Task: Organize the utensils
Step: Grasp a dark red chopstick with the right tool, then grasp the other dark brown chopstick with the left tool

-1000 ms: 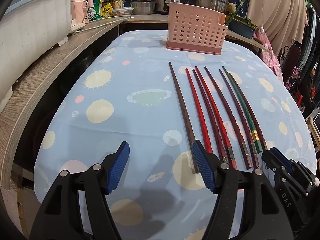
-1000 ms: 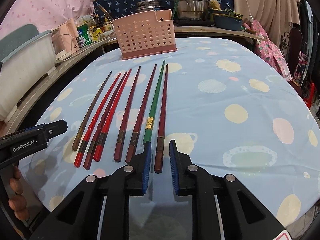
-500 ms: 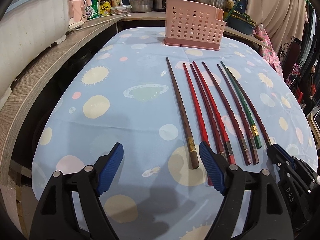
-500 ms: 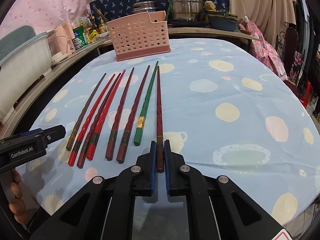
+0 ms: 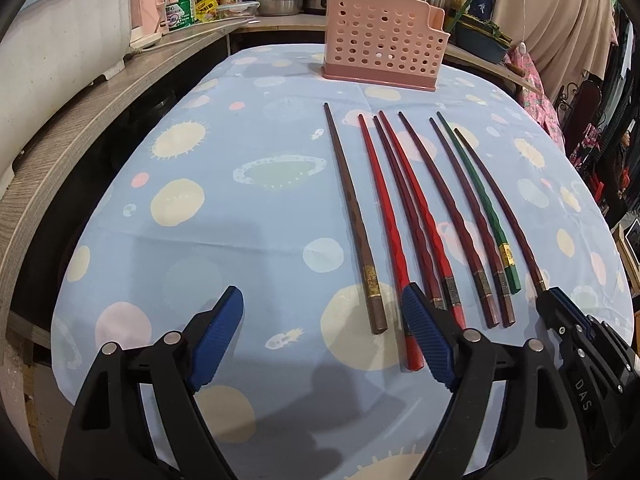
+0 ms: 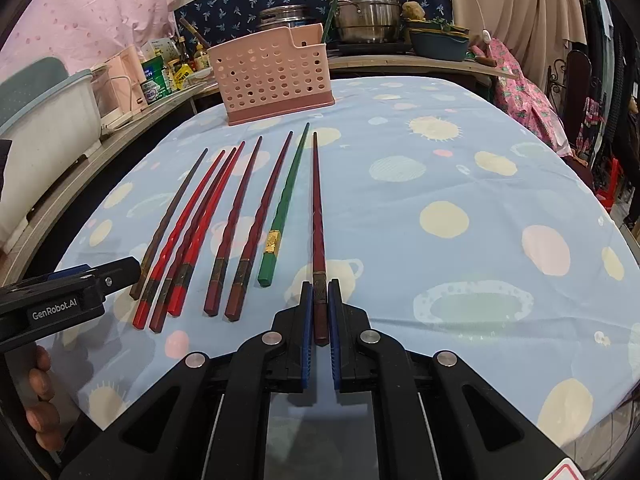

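A table under a pale blue tablecloth [image 6: 460, 184] with yellow, pink and green blotches fills both views. At its far edge stands a pink perforated utensil holder [image 5: 384, 54], upright, its front wall lower at one corner; through the holes nothing can be made out inside it, though the inside is mostly hidden. On the counter behind it sit stacked steel pots [image 6: 366, 6], and a white tub [image 5: 60, 36] stands on the wooden ledge to the left. Eight chopsticks lie side by side on the cloth, well short of the holder, thin tips toward it: a brown chopstick [image 5: 352, 216] farthest left, then red and dark red ones, a green chopstick [image 6: 285, 204] with a gold band, and the dark red chopstick [image 6: 318, 224] farthest right. The right gripper [image 6: 319, 304] has its jaws pressed in on the thick end of that dark red chopstick, pinching it. The left gripper [image 5: 322, 334] hovers over the near left part of the row with its jaws spread wide, holding nothing.
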Motion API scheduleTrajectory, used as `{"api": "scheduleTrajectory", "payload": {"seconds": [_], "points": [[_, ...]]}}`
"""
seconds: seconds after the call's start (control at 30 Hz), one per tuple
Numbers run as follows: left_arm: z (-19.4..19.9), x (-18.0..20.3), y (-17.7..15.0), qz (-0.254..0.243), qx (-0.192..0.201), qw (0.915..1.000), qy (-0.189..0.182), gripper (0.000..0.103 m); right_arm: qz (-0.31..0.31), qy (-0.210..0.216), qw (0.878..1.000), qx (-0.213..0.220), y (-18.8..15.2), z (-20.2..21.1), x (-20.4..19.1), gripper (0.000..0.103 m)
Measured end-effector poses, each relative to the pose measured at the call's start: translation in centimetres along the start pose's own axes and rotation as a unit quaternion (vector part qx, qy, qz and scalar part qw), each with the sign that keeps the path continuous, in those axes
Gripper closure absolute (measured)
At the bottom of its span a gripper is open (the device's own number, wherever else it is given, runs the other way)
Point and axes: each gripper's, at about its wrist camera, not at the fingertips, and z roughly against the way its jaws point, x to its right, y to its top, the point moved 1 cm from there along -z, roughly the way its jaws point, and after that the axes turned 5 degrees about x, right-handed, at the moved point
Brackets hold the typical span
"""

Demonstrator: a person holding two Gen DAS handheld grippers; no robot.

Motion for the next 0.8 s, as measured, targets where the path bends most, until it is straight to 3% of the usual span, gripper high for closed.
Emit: {"api": "scheduleTrajectory", "payload": {"seconds": [0.57, 0.8], "points": [[-1.01, 0.08, -0.36, -0.009, 0.001, 0.9995, 0.031, 0.029, 0.0, 0.0, 1.0, 0.001, -0.07, 0.02, 0.0, 0.096], [-0.66, -0.12, -0.39, -0.013, 0.009, 0.9993, 0.034, 0.055, 0.0, 0.0, 1.0, 0.002, -0.11, 0.03, 0.01, 0.096]]}}
